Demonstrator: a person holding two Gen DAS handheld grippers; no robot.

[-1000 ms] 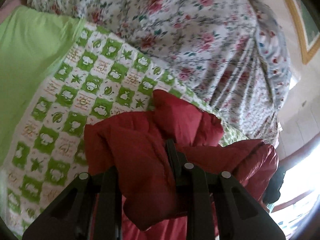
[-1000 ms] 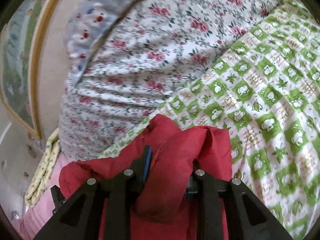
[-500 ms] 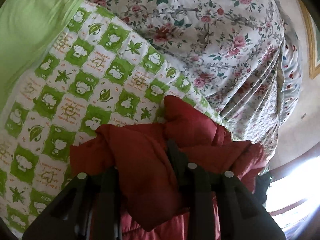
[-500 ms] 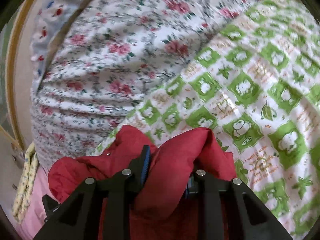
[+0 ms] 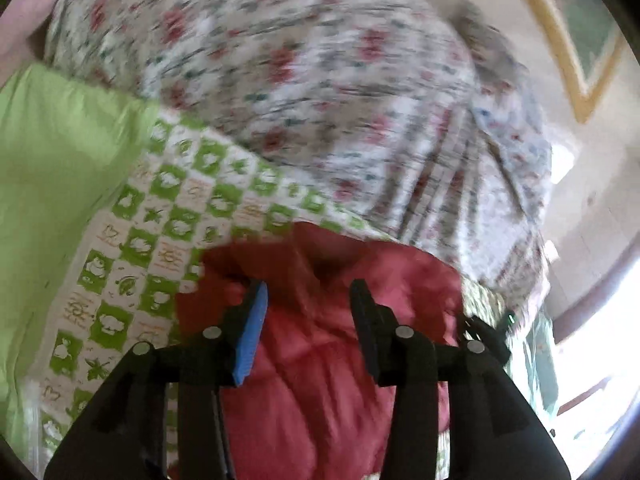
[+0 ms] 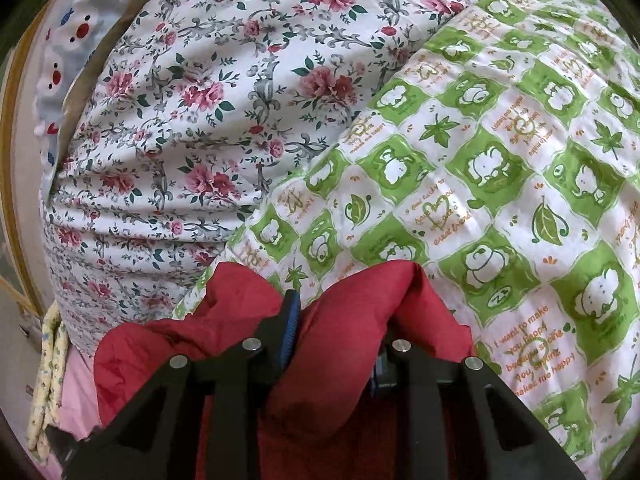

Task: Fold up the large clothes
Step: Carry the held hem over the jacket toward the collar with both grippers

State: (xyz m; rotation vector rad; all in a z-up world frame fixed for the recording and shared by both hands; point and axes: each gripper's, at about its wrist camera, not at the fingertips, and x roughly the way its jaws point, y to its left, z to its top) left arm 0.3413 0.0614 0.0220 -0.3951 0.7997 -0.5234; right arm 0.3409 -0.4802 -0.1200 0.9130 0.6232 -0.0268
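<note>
A red padded jacket (image 5: 320, 344) lies bunched on the green-and-white checked quilt (image 5: 160, 248). In the left wrist view my left gripper (image 5: 308, 296) is open, its jaws apart just above the jacket with nothing between them; the view is blurred. In the right wrist view my right gripper (image 6: 340, 312) is shut on a thick fold of the red jacket (image 6: 352, 320), which bulges up between the fingers over the checked quilt (image 6: 500, 184).
A floral duvet (image 6: 192, 120) is heaped behind the jacket and shows in the left wrist view (image 5: 320, 80) too. A plain green sheet (image 5: 52, 184) lies at the left. A framed picture (image 5: 580, 32) hangs on the wall. Pink bedding (image 6: 80, 384) lies at the lower left.
My left gripper has opened and let go of the red jacket, and it has pulled back. My right gripper still holds its fold and has moved closer to the quilt.
</note>
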